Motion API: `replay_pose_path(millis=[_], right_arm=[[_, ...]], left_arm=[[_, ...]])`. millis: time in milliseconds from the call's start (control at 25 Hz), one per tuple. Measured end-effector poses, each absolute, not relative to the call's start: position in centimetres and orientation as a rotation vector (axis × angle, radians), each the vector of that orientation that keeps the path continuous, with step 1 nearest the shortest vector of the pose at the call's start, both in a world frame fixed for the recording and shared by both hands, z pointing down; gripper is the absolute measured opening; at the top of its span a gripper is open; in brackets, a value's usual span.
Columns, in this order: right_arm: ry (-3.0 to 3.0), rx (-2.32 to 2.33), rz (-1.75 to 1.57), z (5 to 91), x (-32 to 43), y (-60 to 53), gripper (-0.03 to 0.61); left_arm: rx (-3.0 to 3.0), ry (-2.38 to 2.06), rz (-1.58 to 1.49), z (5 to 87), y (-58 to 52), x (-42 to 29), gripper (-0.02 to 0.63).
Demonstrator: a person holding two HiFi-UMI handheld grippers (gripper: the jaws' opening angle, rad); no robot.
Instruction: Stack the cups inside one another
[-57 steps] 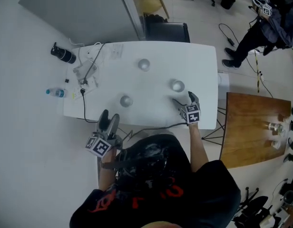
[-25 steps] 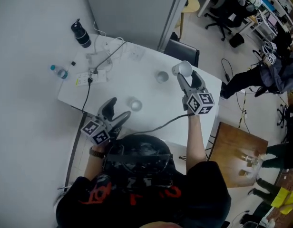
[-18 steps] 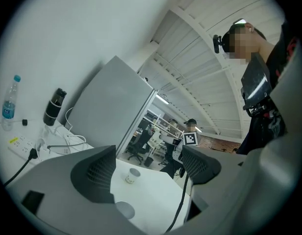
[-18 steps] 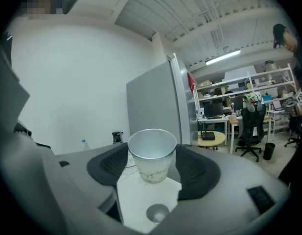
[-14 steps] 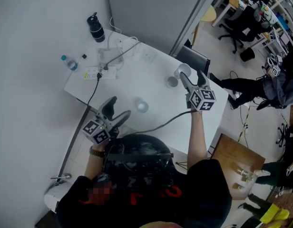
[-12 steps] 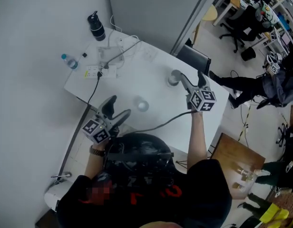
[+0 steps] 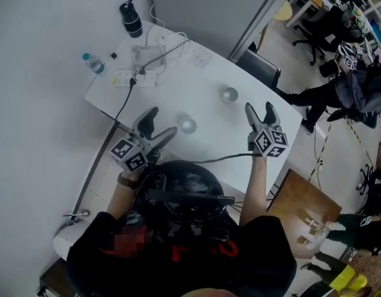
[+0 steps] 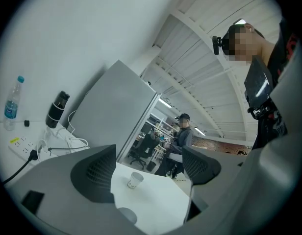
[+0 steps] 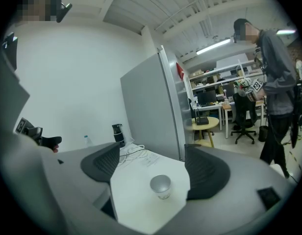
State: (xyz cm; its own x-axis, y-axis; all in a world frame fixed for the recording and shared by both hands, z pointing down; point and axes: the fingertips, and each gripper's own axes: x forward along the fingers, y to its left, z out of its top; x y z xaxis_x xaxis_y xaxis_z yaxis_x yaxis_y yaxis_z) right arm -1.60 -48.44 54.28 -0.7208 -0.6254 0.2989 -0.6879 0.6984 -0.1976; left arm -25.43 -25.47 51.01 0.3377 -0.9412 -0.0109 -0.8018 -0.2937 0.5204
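Two spots on the white table (image 7: 178,98) hold paper cups. The far cup (image 7: 228,94) looks like one cup nested in another; it also shows as the cup (image 9: 161,185) in the right gripper view and the cup (image 8: 135,179) in the left gripper view. A single cup (image 7: 188,126) stands nearer, just beyond my left gripper (image 7: 158,124), which is open and empty; this near cup (image 8: 126,214) sits low between its jaws. My right gripper (image 7: 258,109) is drawn back from the far cup. Its jaws stand wide and are closing slightly, with nothing between them.
A black flask (image 7: 130,18), a water bottle (image 7: 93,64) and a power strip with cables (image 7: 138,73) crowd the table's far left corner. A black chair (image 7: 260,67) stands behind the table. A person (image 7: 354,85) stands at the right, and a wooden table (image 7: 302,209) is nearby.
My right gripper carried a cup over the far cup, let it go there, then drew back and down with its jaws open. The left gripper barely moved.
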Motion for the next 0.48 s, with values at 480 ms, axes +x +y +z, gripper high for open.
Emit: replay_pose_path(millis=[480], right_arm=[[-2.762,0.999,0.449,54.1,-2.8,-44.7,0.426]], left_arm=[[2.175,-1.604,-0.435,50.8,-25.2,-26.3,0.374]])
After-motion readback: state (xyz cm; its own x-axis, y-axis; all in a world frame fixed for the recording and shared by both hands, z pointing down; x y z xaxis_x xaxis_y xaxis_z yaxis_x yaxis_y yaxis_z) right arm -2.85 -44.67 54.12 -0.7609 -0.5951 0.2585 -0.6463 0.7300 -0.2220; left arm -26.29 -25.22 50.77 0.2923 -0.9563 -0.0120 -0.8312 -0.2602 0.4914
